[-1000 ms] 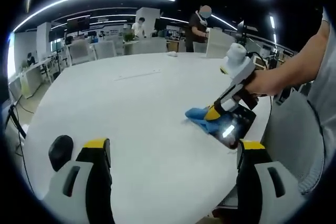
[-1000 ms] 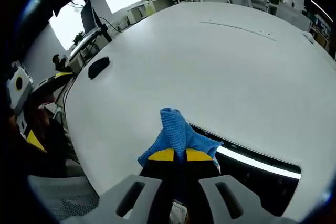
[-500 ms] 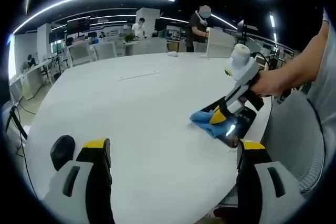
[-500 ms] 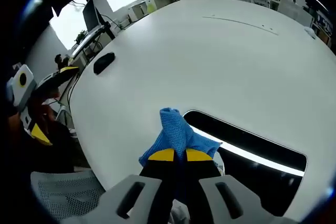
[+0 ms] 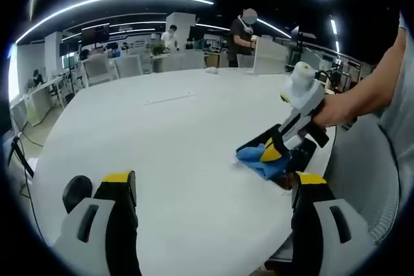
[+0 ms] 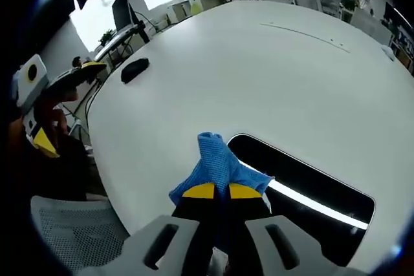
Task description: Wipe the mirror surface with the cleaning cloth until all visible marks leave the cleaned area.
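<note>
A: Left gripper view, items?
B: Left gripper (image 5: 210, 189), jaws spread wide, empty, over the white table (image 5: 162, 140). Right gripper (image 5: 274, 152) presses a blue cloth (image 5: 259, 158) onto the mirror (image 5: 294, 156).

A: Right gripper view?
B: Right gripper (image 6: 217, 191), jaws clamped on the cloth (image 6: 217, 163), at the mirror's (image 6: 304, 185) near end.

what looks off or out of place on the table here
Nothing stands out. The mirror lies flat near the white table's edge, and the right tool holds the bunched blue cloth at its end.
</note>
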The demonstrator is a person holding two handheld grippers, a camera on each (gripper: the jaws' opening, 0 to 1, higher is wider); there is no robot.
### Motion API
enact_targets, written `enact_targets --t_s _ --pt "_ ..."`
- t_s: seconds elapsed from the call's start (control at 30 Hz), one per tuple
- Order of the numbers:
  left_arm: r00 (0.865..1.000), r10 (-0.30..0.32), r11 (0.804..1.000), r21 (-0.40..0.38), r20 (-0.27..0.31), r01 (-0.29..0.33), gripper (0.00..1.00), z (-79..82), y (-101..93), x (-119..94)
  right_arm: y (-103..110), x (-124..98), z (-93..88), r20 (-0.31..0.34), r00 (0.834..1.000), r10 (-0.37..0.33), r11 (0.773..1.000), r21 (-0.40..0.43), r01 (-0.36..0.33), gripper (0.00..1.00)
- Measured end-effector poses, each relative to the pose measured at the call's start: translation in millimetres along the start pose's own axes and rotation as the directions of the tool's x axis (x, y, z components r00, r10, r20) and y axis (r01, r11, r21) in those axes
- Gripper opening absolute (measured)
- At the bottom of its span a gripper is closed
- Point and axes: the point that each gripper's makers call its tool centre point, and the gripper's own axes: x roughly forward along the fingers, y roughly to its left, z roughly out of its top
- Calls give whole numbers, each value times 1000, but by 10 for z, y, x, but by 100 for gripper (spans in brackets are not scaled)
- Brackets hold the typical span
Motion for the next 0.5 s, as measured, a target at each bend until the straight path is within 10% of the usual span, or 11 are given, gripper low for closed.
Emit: enact_targets --t_s 0.5 --pt "1000 20 1000 -23 -11 -21 99 -89 -55 -65 -294 -169 -153 19 1000 -21 999 24 21 0"
